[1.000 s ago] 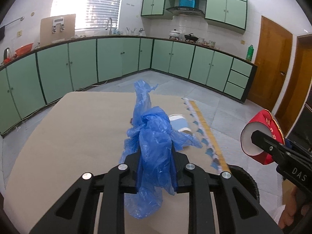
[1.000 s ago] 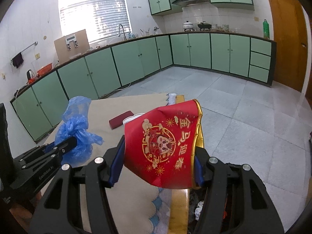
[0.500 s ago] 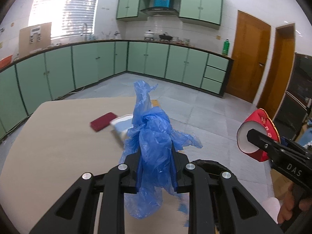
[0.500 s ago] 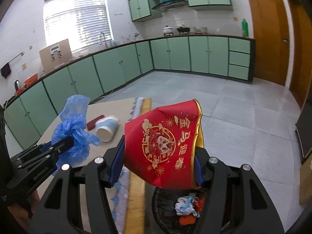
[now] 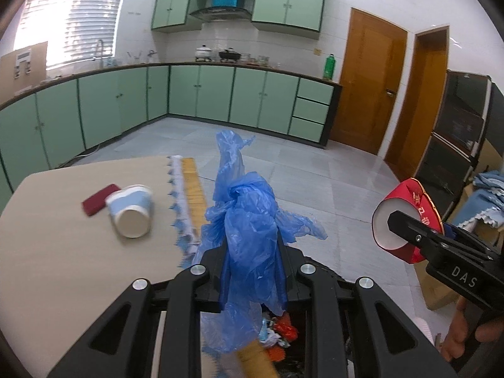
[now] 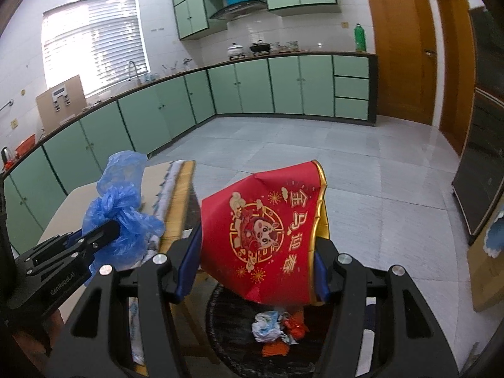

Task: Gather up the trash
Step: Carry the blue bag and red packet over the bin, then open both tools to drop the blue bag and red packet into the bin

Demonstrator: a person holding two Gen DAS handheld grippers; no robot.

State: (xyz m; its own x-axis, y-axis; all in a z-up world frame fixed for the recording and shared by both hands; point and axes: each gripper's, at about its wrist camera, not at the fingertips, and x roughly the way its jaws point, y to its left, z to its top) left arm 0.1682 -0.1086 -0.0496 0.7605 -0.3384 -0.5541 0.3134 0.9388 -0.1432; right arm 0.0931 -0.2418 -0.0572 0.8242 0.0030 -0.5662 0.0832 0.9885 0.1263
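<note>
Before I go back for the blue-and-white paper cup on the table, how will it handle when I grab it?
The paper cup lies on its side, so a nudge would probably roll it. It looks thin-walled and light, likely to crush under a hard squeeze. Its rim already seems slightly dented beside the dark red item.

Both grippers have swung past the counter [image 5: 63, 252] edge, so the bin [image 6: 220, 330] of trash now sits directly beneath the bag [image 5: 249, 236] and red cup [image 6: 261, 239].
</note>
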